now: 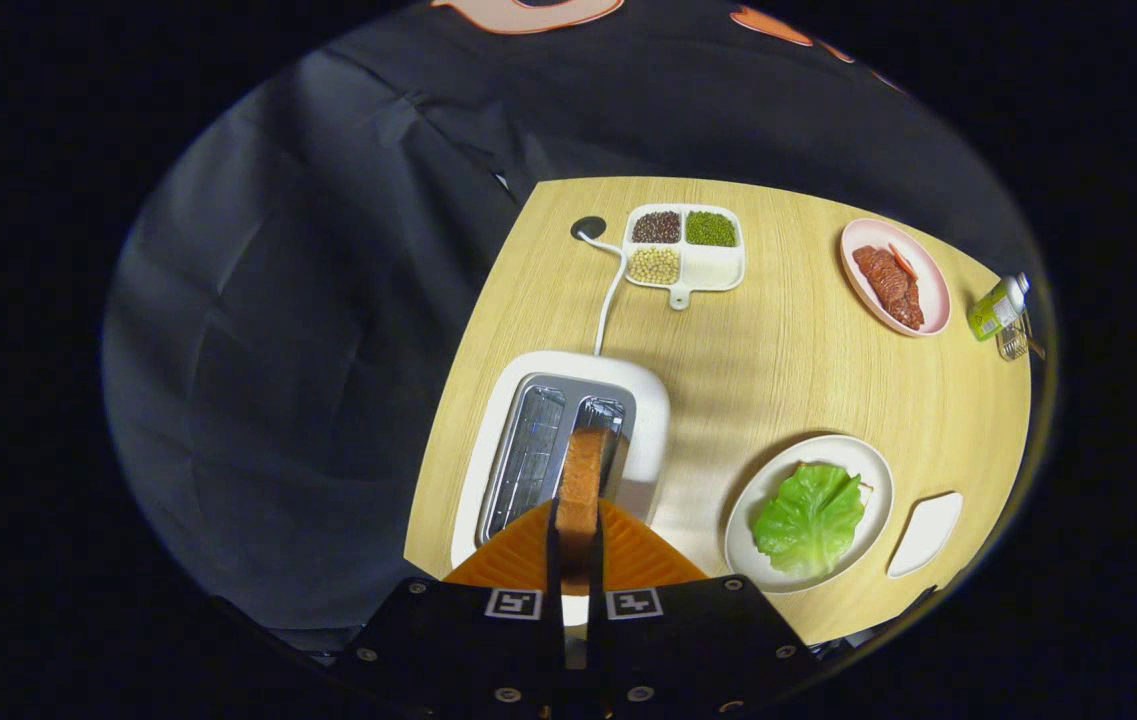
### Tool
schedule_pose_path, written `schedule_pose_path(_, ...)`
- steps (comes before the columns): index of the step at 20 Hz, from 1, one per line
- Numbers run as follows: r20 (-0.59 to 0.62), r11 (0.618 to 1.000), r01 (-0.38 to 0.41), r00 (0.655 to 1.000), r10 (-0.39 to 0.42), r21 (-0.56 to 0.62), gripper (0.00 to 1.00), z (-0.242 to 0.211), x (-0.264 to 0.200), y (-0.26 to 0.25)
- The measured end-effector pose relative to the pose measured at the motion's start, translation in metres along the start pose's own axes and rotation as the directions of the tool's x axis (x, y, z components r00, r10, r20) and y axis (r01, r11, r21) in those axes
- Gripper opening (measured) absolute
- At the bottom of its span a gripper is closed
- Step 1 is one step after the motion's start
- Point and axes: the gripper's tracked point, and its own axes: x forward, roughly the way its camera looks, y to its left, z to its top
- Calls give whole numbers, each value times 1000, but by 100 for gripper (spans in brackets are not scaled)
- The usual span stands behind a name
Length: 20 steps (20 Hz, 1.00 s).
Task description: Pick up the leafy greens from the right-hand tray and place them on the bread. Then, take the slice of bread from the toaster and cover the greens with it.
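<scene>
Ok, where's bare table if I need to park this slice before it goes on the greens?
The gripper is shut on the brown bread slice. Widest bare wood lies between the white toaster, white divided bean dish and pink meat plate. It is crowded around the round lettuce plate and small white tray.

Bare tabletop [778, 350] between toaster [648, 400], divided dish [718, 270] and plate [873, 470].

We saw a light wooden table [788, 350] carrying a white two-slot toaster [648, 400] whose cord [608, 300] ran to a round hole in the tabletop, beside a white divided dish [718, 268] of beans. Near the far edge lay a pink plate [933, 290], a small bottle [998, 305] and a glass. Close by sat a cream plate [873, 470] and a small white tray [926, 532].
</scene>
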Motion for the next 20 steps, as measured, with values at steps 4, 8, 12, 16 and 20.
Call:
schedule_pose_path(4, 66, 997, -66, 996, 63, 42, 9, 11, -31, -12)
schedule_pose_path(8, 134, 991, -111, 986, 100, 79, 9, 20, -61, -34)
schedule_pose_path(12, 194, 982, -159, 971, 137, 104, 9, 20, -86, -65)
schedule_pose_path(16, 214, 973, -186, 965, 154, 136, 9, 2, -97, -106)
schedule_pose_path(20, 230, 966, -208, 958, 170, 151, 9, -17, -101, -141)
